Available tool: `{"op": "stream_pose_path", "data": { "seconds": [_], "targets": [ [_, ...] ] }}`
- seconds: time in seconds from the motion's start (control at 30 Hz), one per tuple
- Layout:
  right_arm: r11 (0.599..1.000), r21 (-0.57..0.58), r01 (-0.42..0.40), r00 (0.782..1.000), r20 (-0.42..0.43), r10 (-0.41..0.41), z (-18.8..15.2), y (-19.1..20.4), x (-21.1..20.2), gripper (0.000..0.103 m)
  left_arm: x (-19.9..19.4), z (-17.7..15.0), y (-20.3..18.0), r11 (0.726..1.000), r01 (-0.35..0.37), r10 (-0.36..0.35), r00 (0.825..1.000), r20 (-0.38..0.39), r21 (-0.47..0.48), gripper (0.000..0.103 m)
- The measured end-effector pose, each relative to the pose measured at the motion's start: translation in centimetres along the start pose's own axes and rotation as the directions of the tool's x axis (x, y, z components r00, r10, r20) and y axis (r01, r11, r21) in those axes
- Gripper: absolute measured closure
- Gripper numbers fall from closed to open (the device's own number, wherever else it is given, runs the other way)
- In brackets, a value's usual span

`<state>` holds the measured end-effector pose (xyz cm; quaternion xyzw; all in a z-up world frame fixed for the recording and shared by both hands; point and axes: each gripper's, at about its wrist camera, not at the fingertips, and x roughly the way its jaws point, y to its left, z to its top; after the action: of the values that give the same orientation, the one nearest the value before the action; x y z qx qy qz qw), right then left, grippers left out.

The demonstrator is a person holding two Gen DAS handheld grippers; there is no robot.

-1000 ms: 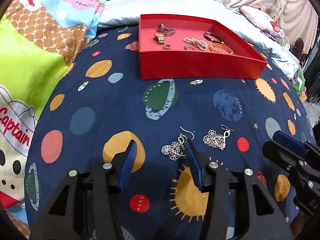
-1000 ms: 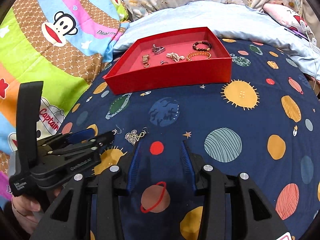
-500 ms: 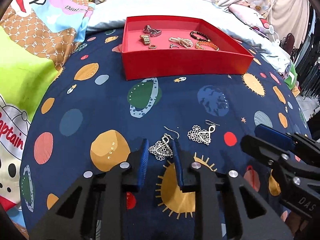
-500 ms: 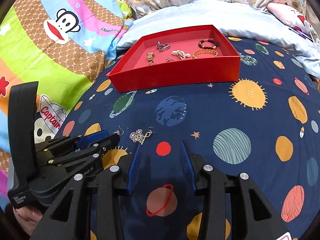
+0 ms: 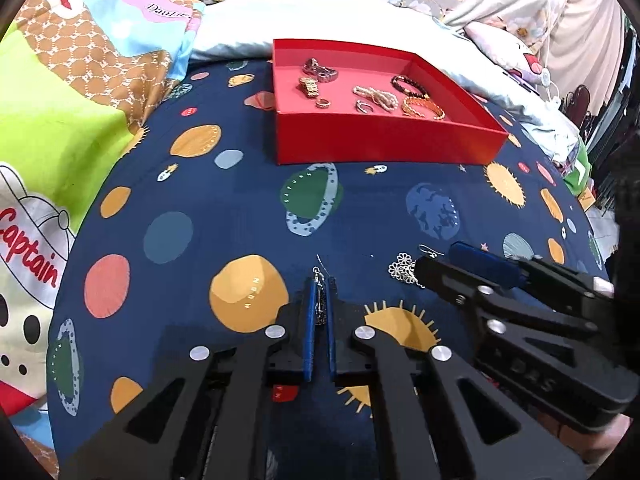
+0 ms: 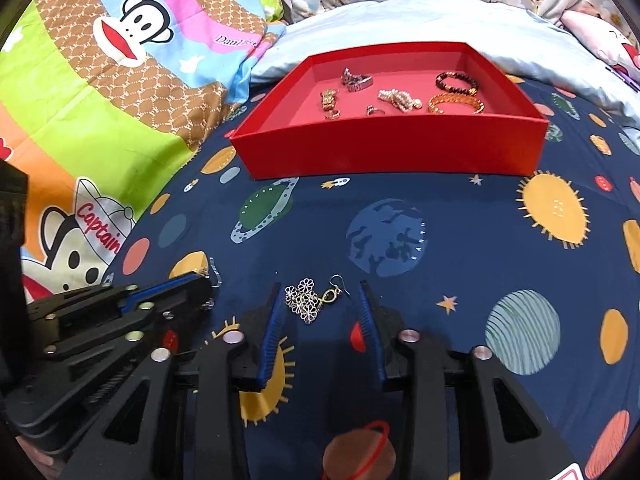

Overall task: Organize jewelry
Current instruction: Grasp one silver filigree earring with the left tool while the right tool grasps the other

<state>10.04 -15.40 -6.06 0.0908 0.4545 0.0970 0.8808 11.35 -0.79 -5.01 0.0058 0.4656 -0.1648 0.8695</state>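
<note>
My left gripper is shut on a silver filigree earring, whose hook sticks out past the tips. It rests low on the navy planet-print bedspread. The matching flower earring lies flat between the fingers of my right gripper. Those jaws are closing and the pads stand clear of it on both sides. The left wrist view shows this earring at the right gripper's tip. A red tray farther back holds several bracelets, rings and a watch.
A pale blue pillow lies behind the tray. A bright cartoon-monkey blanket covers the left side. The bed drops off at the right edge. My left gripper sits close beside the right one.
My left gripper's jaws closed onto the filigree earring. My right gripper slid forward and left until the flower earring lay between its fingers, and its jaws narrowed.
</note>
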Motion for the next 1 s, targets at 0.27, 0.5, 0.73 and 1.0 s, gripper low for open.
{"op": "stream_pose_path", "data": {
  "seconds": [0.27, 0.5, 0.73, 1.0],
  "targets": [
    [1.0, -0.016, -0.02, 1.0, -0.015, 0.02, -0.1, 0.7, 0.7, 0.1, -0.7, 0.1, 0.9, 1.0, -0.001, 0.001, 1.0, 0.006, -0.023, 0.099],
    [0.999, -0.026, -0.022, 1.0, 0.016, 0.022, 0.0, 0.9, -0.7, 0.103, -0.8, 0.1, 1.1, 0.999, -0.004, 0.004, 1.0, 0.004, -0.035, 0.099],
    [1.0, 0.006, -0.014, 1.0, 0.016, 0.014, 0.3, 0.2, -0.5, 0.089, -1.0, 0.2, 1.1, 0.999, -0.005, 0.005, 1.0, 0.006, -0.033, 0.099],
    [0.999, -0.028, 0.014, 1.0, -0.009, -0.014, 0.6, 1.0, 1.1, 0.076, -0.6, 0.3, 1.3, 0.999, -0.007, 0.007, 1.0, -0.003, -0.035, 0.099]
  ]
}}
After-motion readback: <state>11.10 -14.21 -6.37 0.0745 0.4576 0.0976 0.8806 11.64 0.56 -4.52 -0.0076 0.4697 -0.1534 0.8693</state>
